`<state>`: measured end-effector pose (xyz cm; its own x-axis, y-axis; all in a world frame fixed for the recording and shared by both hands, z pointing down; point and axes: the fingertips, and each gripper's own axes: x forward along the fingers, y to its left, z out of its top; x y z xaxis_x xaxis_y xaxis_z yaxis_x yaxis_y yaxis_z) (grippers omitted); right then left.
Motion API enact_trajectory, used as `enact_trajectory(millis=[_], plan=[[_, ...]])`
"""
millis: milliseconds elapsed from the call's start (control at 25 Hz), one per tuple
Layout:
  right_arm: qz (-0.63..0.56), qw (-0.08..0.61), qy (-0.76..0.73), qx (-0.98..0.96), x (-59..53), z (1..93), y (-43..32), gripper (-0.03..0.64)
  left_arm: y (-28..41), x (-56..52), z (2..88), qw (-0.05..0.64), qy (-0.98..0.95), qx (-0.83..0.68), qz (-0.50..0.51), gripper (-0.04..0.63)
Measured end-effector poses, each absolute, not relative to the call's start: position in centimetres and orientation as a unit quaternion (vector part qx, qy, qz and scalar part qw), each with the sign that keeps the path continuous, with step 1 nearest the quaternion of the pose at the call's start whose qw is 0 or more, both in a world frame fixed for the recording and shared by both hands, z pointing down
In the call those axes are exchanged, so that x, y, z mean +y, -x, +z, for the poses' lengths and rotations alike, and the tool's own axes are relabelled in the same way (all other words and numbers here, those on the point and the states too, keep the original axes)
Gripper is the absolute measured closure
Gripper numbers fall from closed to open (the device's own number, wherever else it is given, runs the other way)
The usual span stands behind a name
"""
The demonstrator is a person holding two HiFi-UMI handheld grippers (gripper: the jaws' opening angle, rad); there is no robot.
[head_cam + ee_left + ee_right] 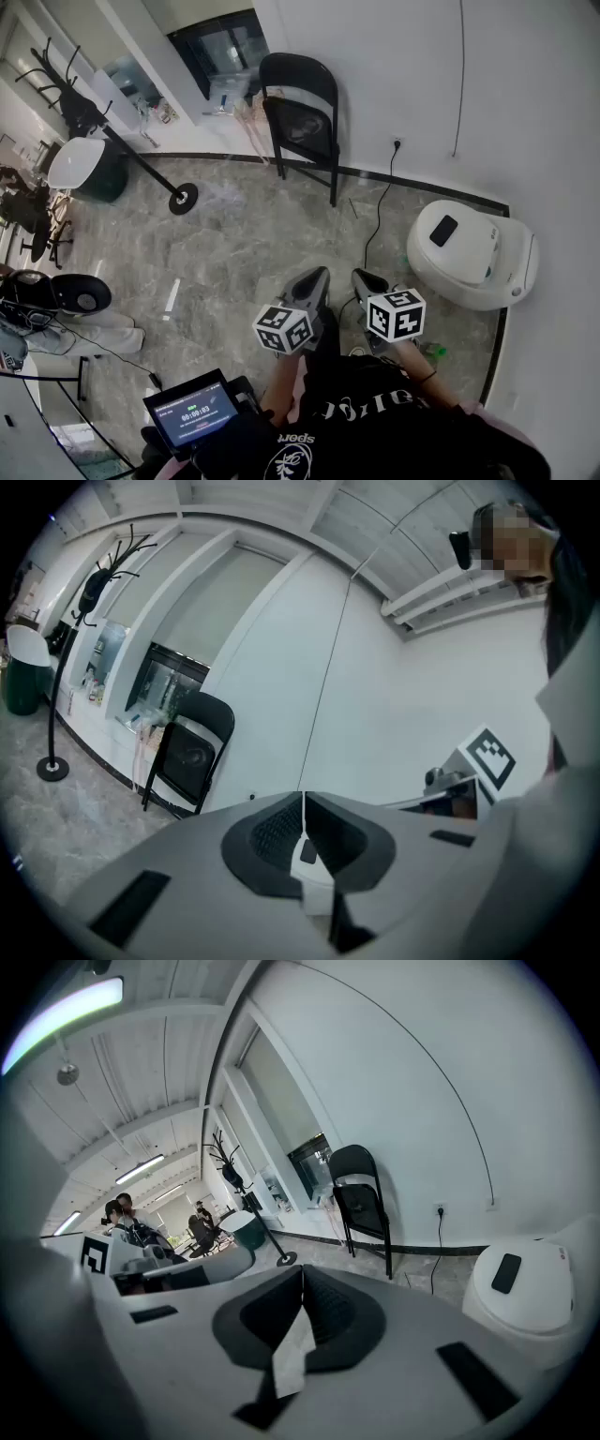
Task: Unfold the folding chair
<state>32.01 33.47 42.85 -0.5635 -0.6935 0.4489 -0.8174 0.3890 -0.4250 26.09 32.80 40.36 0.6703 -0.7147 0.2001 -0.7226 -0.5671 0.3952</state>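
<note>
Black tube steel: the folding chair (pixel 302 117) stands closed against the white wall (pixel 394 66) at twelve o'clock, well apart from both grippers. I'd judge it stiff, fairly heavy and slick-painted, best taken at the backrest top and the seat's front edge. Rounded back, seat tipped up flat. Left gripper (pixel 312 284): jaws together, empty. Right gripper (pixel 367 281): the same.

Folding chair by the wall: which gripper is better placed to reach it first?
Left, narrowly. In the head view the left gripper lies almost in line with the folding chair, while the right gripper sits further to the side. Both are shut, empty and well short of it.
</note>
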Motion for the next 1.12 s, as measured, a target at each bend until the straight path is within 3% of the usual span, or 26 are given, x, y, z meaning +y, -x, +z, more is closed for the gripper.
enact_trajectory(millis=[520, 1120], plan=[[0.322, 0.088, -0.496, -0.802, 21.4, 42.6, -32.8, 0.6, -25.6, 19.2, 40.0, 0.223, -0.899, -0.376, 0.023, 0.586], [0.3, 0.087, -0.514, -0.799, 3.5, 41.1, -24.7, 0.6, -17.6, 2.5, 39.5, 0.212, -0.911, -0.353, 0.021, 0.586]])
